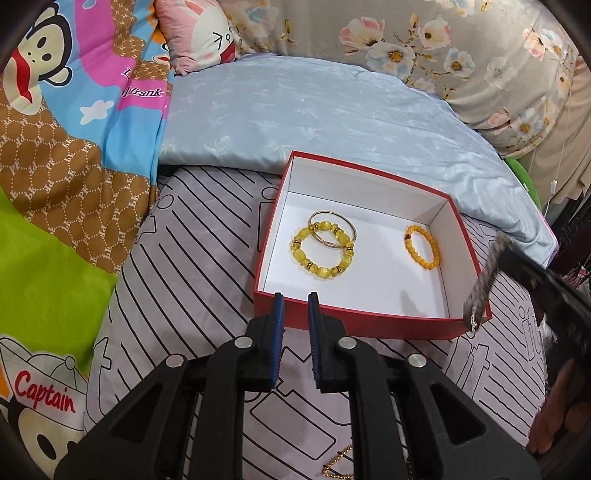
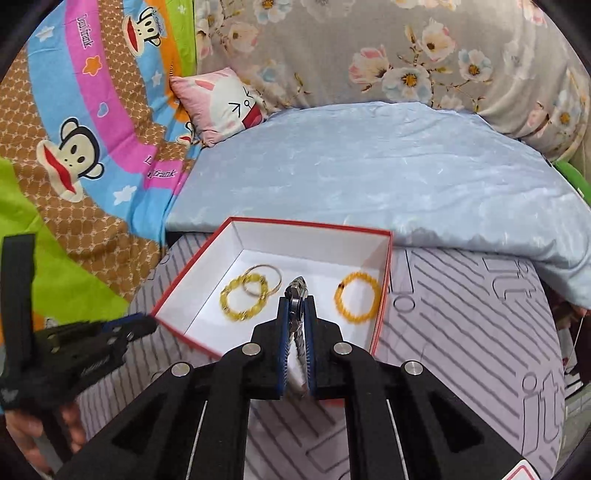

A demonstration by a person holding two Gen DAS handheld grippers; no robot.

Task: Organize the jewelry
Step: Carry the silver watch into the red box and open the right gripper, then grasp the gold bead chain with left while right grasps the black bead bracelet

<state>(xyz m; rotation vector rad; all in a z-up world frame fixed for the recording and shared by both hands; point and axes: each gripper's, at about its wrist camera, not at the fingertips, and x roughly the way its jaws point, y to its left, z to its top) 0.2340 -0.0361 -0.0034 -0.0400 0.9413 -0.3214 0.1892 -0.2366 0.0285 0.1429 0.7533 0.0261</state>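
A shallow square box (image 1: 373,325) with red cardboard walls and a smooth white lining sits on a bed, on a grey sheet (image 1: 192,280) printed with thin black outlines. Inside it, toward the left, a bracelet of large glossy yellow beads (image 1: 322,251) with small gold spacers lies overlapping a thin, smooth metal bangle (image 1: 332,229). Toward the box's right wall, well apart from that pair, lies a smaller ring of round, opaque orange-yellow beads (image 1: 422,247).

The right hand-held gripper (image 2: 296,332) is closed on a silver metal link bracelet (image 2: 297,291); its blue ribbed pads press on both sides of the band, whose folded end sticks out past the fingertips above the box's interior. In the left wrist view the same band hangs as a flat, textured grey strip (image 1: 484,280) over the box's near right corner.

The left hand-held gripper (image 1: 296,306) stands narrow, its blue pads (image 1: 279,314) apart by a slim gap with nothing between them, tips just at the box's near red wall. A fine gold bead chain (image 1: 338,461) lies on the sheet below it.

Beyond the box lie a crinkled pale blue pillow (image 1: 332,114), a floral grey quilt (image 1: 461,48), a small pink cushion (image 1: 199,33) and a bright cartoon monkey blanket (image 1: 66,122).
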